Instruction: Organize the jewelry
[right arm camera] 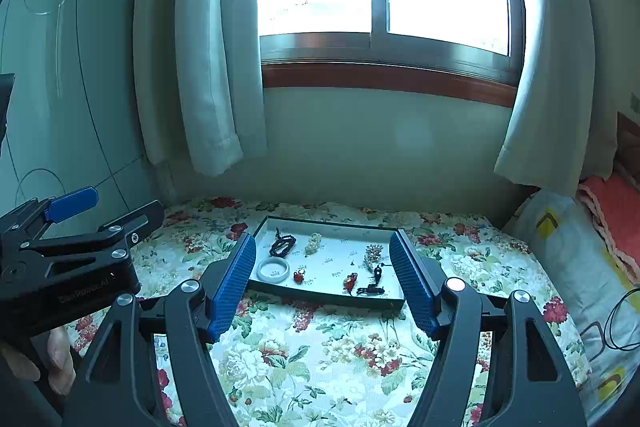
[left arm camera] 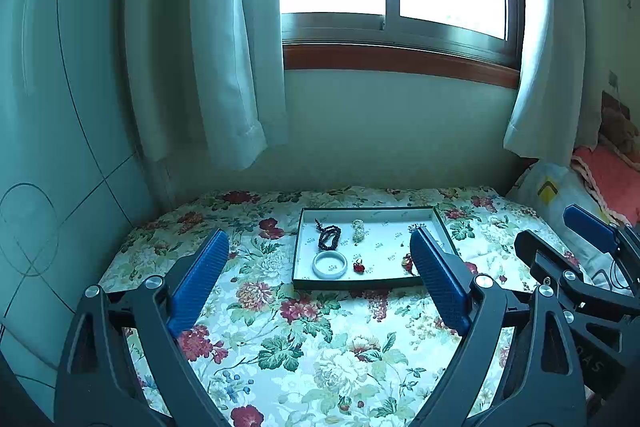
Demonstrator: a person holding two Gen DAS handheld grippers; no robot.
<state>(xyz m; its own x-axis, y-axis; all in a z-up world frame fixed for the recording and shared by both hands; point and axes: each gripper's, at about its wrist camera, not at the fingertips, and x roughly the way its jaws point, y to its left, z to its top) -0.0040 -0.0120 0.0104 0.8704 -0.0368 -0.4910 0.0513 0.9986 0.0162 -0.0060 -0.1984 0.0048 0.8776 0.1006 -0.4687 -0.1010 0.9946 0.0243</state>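
A shallow dark-rimmed tray [left arm camera: 340, 285] [right arm camera: 320, 301] with a pale floor lies on the floral cloth. In it lie a dark bead bracelet [left arm camera: 329, 237] [right arm camera: 282, 246], a white bangle [left arm camera: 329, 264] [right arm camera: 273, 270], a pale bead cluster [left arm camera: 358, 230] [right arm camera: 313, 243], a small red charm [left arm camera: 359, 266] [right arm camera: 299, 275], another red charm [right arm camera: 350, 281], a pearl piece [right arm camera: 373, 254] and a black cord [right arm camera: 372, 289]. My left gripper [left arm camera: 320, 247] is open and empty, short of the tray. My right gripper [right arm camera: 323, 247] is open and empty, held before the tray.
The floral cloth [left arm camera: 304, 339] covers a surface under a window with curtains [left arm camera: 224, 67]. A wardrobe wall [left arm camera: 48, 147] stands at the left. A patterned pillow [right arm camera: 580, 267] and an orange blanket [right arm camera: 616, 211] lie at the right, with a black cable [right arm camera: 620, 323].
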